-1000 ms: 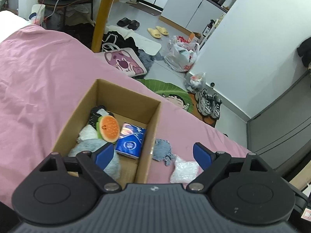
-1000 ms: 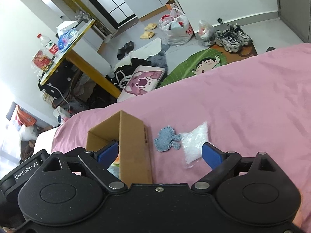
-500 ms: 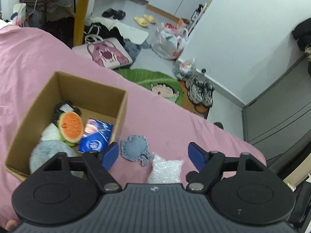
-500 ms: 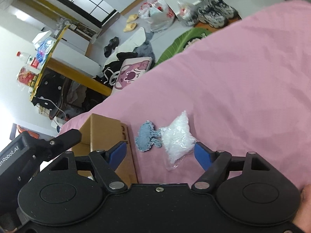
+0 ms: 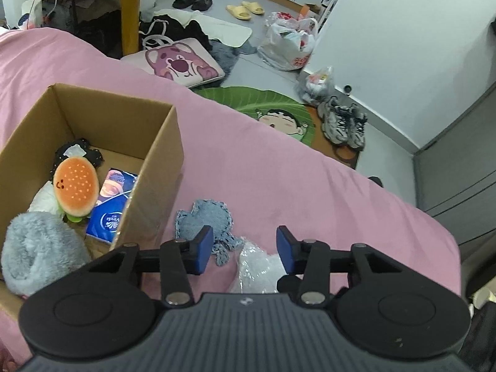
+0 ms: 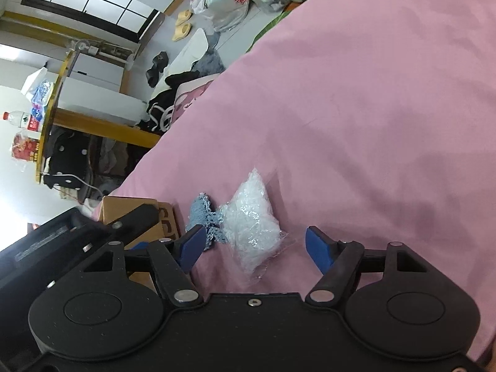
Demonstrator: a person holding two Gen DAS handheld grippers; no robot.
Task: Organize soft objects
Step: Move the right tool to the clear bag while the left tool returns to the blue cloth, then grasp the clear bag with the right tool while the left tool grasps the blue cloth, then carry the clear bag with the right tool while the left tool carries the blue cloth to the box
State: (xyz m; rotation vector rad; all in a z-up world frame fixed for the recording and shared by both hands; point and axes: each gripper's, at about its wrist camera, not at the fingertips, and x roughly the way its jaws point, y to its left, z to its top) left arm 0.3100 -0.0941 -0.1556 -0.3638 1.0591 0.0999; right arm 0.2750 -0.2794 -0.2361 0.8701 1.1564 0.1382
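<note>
A cardboard box [image 5: 161, 167] sits on the pink bedspread [image 5: 279, 179] and holds a burger plush [image 5: 76, 186], a grey fluffy item [image 5: 37, 251], a blue tissue pack [image 5: 110, 210] and a black item. Beside the box lie a blue-grey knitted piece [image 5: 204, 217] and a clear crinkly plastic bag [image 5: 260, 269]. My left gripper [image 5: 245, 249] hangs open just above these two. My right gripper [image 6: 259, 248] is open too, its fingers either side of the plastic bag [image 6: 251, 217], with the knitted piece [image 6: 203, 214] at its left finger. Nothing is held.
The bed's far edge drops to a floor with a green cartoon mat [image 5: 272, 108], sneakers [image 5: 344, 122], a pink bear cushion [image 5: 179, 65], plastic bags [image 5: 288, 43] and slippers. A yellow table leg [image 5: 130, 9] stands behind the box. The left gripper's body [image 6: 71, 232] shows beside the box [image 6: 136, 210].
Both grippers have swung right, off the box and down toward the knitted piece and the plastic bag. The left gripper's fingers stand a little closer together than before. Nothing was picked up.
</note>
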